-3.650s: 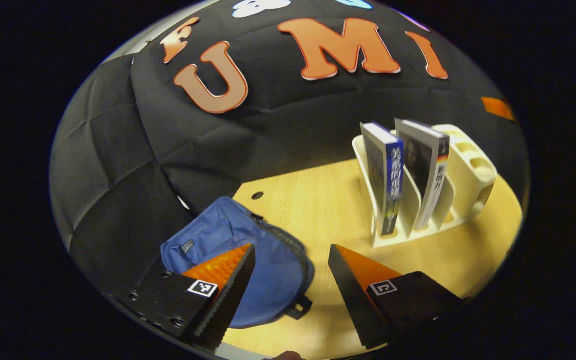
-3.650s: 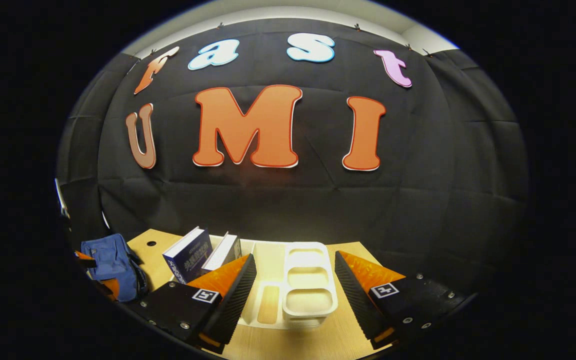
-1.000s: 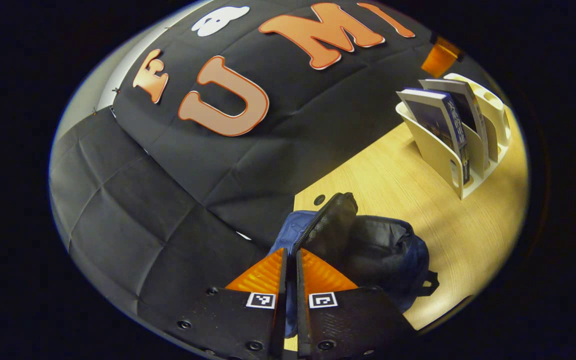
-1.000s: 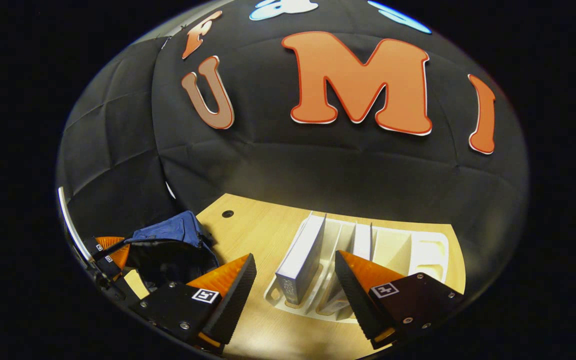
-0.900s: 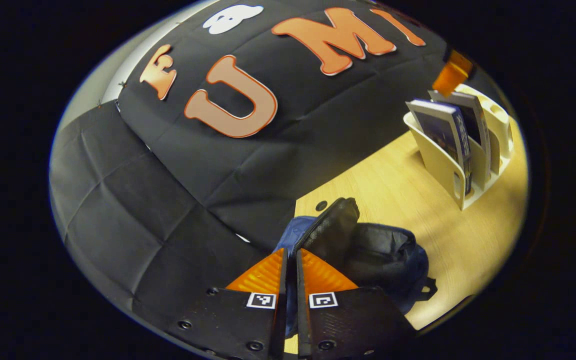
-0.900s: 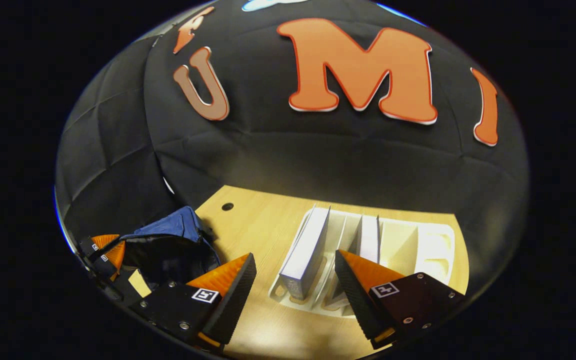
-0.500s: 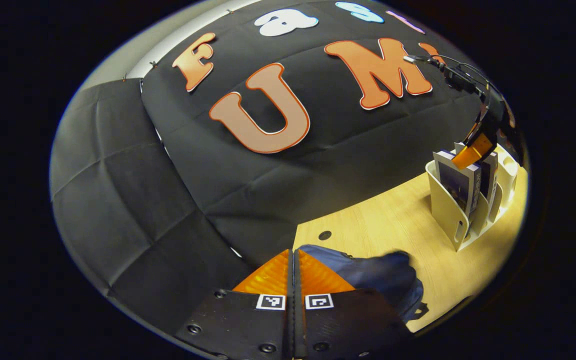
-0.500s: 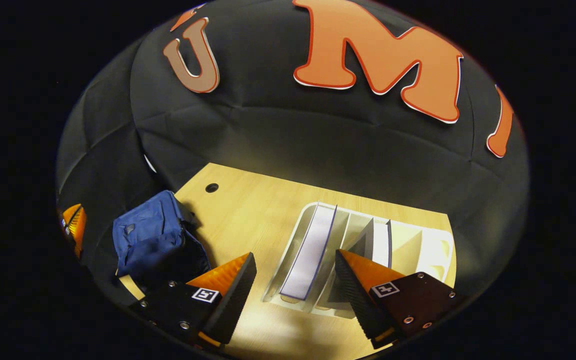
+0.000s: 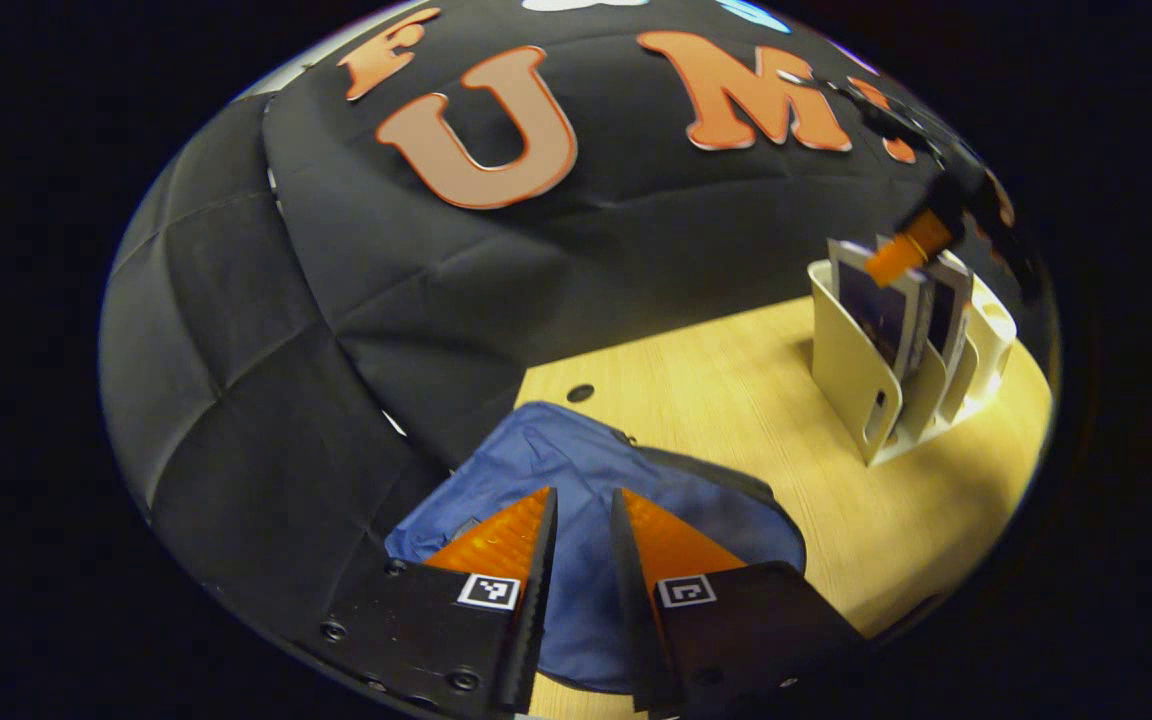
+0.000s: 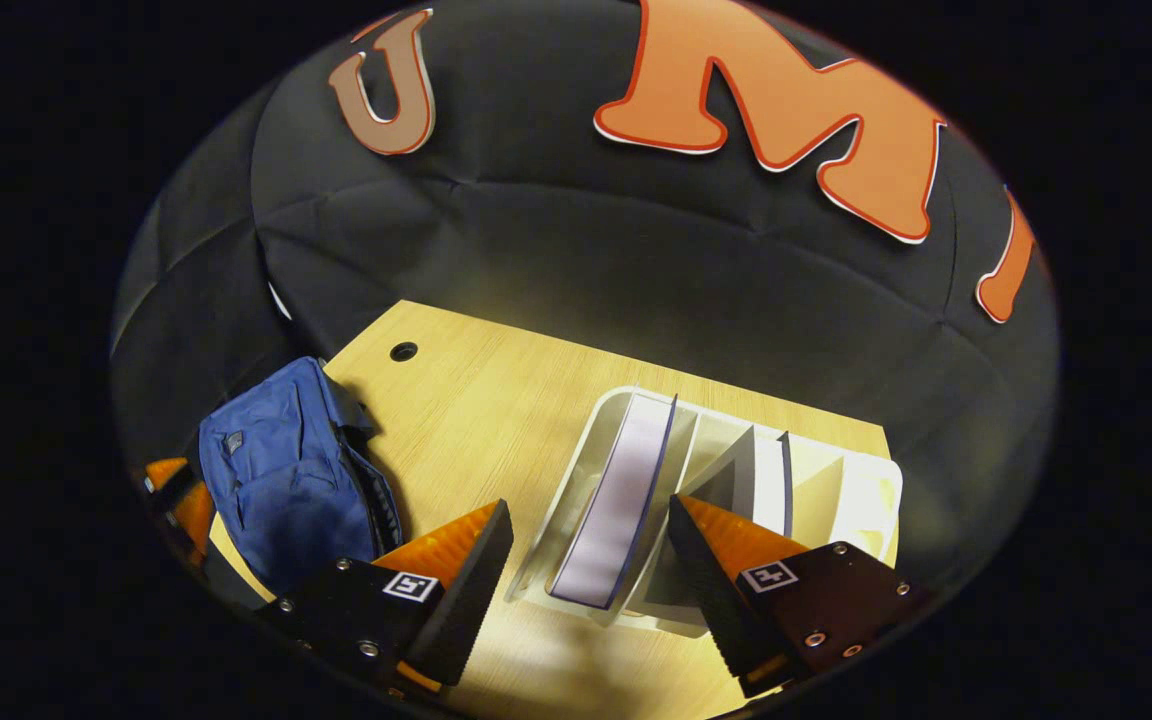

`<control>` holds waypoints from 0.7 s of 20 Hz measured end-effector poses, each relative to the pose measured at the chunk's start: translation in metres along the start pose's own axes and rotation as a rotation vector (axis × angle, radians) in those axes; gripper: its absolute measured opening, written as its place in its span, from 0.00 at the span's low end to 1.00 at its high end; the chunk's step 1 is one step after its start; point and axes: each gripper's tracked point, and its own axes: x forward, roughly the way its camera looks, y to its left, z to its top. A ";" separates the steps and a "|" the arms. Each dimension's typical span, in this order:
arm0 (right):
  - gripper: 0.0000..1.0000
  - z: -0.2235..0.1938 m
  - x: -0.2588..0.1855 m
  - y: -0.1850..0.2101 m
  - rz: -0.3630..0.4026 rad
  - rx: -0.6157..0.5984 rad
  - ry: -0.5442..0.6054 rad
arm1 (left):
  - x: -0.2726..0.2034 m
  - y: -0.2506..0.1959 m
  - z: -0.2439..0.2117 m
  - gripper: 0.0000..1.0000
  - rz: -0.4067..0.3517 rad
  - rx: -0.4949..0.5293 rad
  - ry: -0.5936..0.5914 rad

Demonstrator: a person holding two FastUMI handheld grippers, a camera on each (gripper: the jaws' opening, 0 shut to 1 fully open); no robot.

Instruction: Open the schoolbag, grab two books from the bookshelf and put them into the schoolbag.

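The blue schoolbag lies flat on the wooden table, its dark zipper edge along the right side. My left gripper hovers just over it, slightly open and holding nothing. In the right gripper view the schoolbag sits at the left, and the left gripper shows beside it. Two books stand in the white bookshelf: a blue-edged book and a second book. My right gripper is open above the blue-edged book, not touching it. The left gripper view shows the right gripper over the books.
The wooden table has a round cable hole near its back left corner. Black cloth walls close the back and left. Bare wood lies between the schoolbag and the bookshelf. The bookshelf's right slots hold nothing.
My left gripper was shut on the bag's raised flap; it has let go, parted slightly, and the flap lies flat. The right gripper has come down closer over the books.
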 end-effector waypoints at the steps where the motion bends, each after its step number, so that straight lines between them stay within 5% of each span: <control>1: 0.94 0.001 -0.001 -0.004 -0.002 0.003 -0.006 | 0.001 -0.014 -0.006 0.40 -0.024 0.017 0.012; 14: 0.94 0.003 -0.016 -0.037 -0.032 0.054 -0.073 | 0.001 -0.113 -0.094 0.66 -0.135 0.263 0.161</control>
